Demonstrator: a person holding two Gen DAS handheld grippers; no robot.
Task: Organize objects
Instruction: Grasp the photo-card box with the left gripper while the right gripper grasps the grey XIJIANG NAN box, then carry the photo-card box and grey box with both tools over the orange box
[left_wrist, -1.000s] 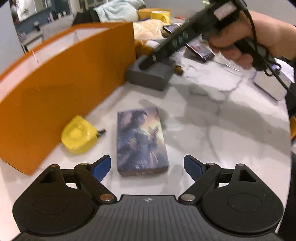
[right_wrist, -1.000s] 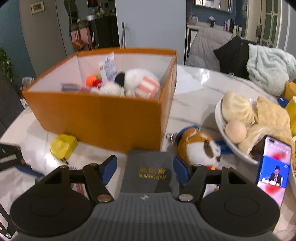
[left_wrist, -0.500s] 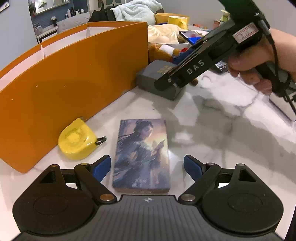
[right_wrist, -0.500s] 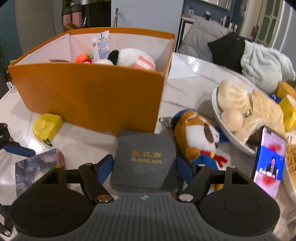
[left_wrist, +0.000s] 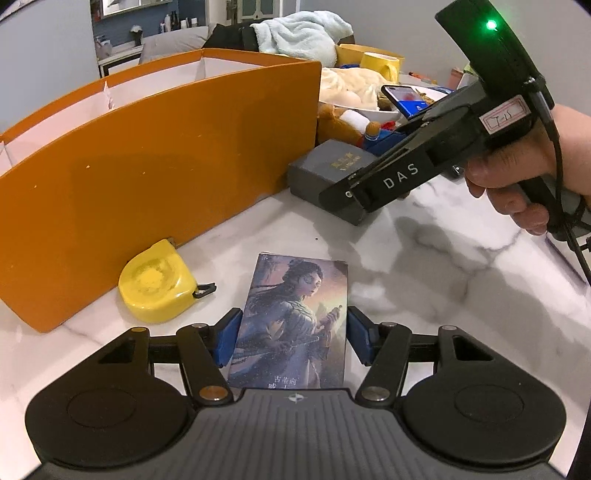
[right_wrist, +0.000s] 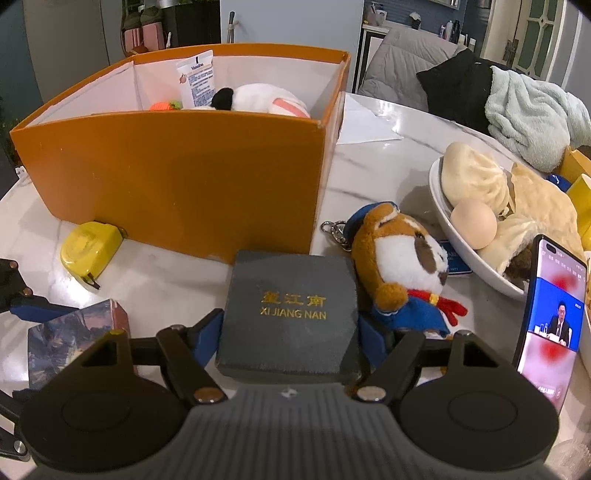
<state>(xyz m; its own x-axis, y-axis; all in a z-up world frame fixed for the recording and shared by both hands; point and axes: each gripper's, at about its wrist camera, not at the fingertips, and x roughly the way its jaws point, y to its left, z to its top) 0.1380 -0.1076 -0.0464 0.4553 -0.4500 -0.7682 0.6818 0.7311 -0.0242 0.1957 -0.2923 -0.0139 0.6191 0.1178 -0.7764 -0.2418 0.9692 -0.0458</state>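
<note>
our left gripper (left_wrist: 291, 341) clamped on the illustrated card box (left_wrist: 293, 317) on the marble table (left_wrist: 461, 280), our right gripper (right_wrist: 290, 338) closed around the grey xi jiang nan box (right_wrist: 291, 306), both near the orange bin (right_wrist: 177, 181), yellow tape measure (left_wrist: 157, 282) beside it

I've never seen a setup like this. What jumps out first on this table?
The big orange box dominates the marble table, with a plush toy and packet inside. In front of it, the left gripper clasps an illustrated card box, while the right gripper straddles a grey box beside a plush dog.
</note>
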